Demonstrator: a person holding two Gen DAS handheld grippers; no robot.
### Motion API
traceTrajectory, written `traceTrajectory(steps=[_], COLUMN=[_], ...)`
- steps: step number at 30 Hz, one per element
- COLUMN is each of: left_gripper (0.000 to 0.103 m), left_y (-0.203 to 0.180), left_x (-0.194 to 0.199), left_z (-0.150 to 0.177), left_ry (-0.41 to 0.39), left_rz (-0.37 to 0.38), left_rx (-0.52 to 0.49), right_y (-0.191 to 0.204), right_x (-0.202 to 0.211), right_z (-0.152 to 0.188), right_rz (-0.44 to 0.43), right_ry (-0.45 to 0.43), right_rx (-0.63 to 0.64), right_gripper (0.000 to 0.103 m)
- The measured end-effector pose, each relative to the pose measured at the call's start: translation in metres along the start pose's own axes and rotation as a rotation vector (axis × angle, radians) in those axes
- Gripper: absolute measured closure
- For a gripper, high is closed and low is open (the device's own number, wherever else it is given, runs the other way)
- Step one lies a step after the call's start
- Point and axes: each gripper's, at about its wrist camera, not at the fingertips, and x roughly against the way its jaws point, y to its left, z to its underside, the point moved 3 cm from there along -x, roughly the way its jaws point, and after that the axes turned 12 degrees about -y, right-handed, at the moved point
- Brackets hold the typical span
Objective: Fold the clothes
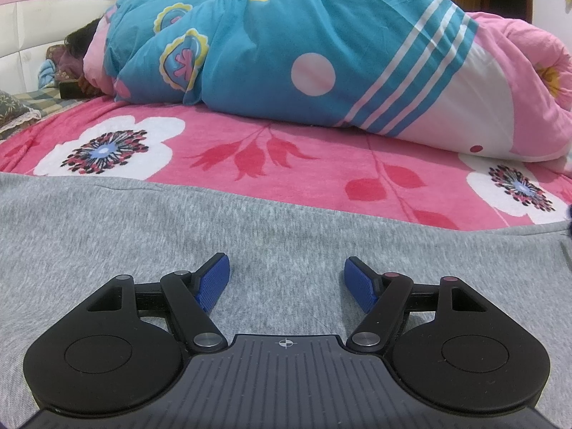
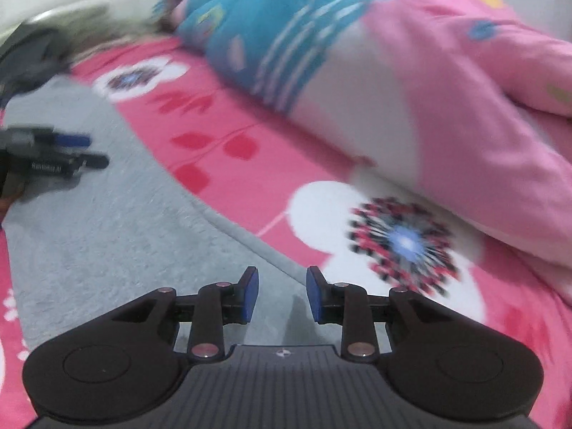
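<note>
**Q:** Where's the garment, and what are your grippers doing with it?

**A:** The grey garment [image 1: 150, 236] lies spread flat on the pink flowered blanket [image 1: 250, 150]. I have my left gripper [image 1: 286, 279] low over the cloth, well inside its far edge, fingers spread wide with nothing between them. My right gripper [image 2: 282, 293] sits at the garment's right-hand edge, where grey meets pink; its fingers are also parted, narrower than the left's, and empty. I'd judge that placement suits taking a hem, since the edge runs right between the blue pads [image 2: 250, 296]. The right wrist view is smeared, so I won't say more about fine detail there.

**Q:** How far along is the folding?

**A:** I can't settle it. A flat grey panel with both grippers released fits a piece laid out for a fold as well as one just pressed down after a fold.

**Q:** Anything in the way?

**A:** Beyond the garment's far edge lies a bulky rolled quilt [image 1: 321, 53], teal and pink, on the same blanket, near but apart from the cloth. It limits room on that side. Left of the quilt there's a dark clutter by the headboard [image 1: 43, 21]; I can't tell what it is. From the right wrist view, the left gripper [image 2: 53, 157] rests on the garment's left part, clear of my right one.
</note>
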Motion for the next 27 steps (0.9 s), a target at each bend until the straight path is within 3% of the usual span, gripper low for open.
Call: traceTrajectory(steps=[5, 11, 15, 17, 19, 20, 27], left_gripper=[0.031, 0.031, 0.031, 0.031, 0.031, 0.031, 0.031], left_y=[0.0, 0.0, 0.0, 0.0, 0.0, 0.0, 0.002], left_x=[0.0, 0.0, 0.0, 0.0, 0.0, 0.0, 0.001], left_z=[0.0, 0.0, 0.0, 0.0, 0.0, 0.0, -0.003], left_ry=[0.0, 0.0, 0.0, 0.0, 0.0, 0.0, 0.001], left_rz=[0.001, 0.0, -0.001, -0.001, 0.0, 0.0, 0.001], left_rx=[0.0, -0.001, -0.002, -0.002, -0.002, -0.001, 0.022], right_y=[0.01, 0.014, 0.012, 0.025, 0.038, 0.045, 0.054], right_x=[-0.041, -0.054, -0.062, -0.057, -0.052, -0.05, -0.035], right_z=[-0.006, -0.013, -0.013, -0.01, -0.007, -0.006, -0.021], right_rz=[-0.138, -0.184, -0.193, -0.149, -0.104, -0.082, 0.054], right_ry=[0.068, 0.097, 0.14, 0.128, 0.116, 0.109, 0.036], right_rx=[0.119, 0.174, 0.131, 0.184, 0.237, 0.262, 0.364], right_gripper=[0.072, 0.072, 0.072, 0.078, 0.094, 0.097, 0.099])
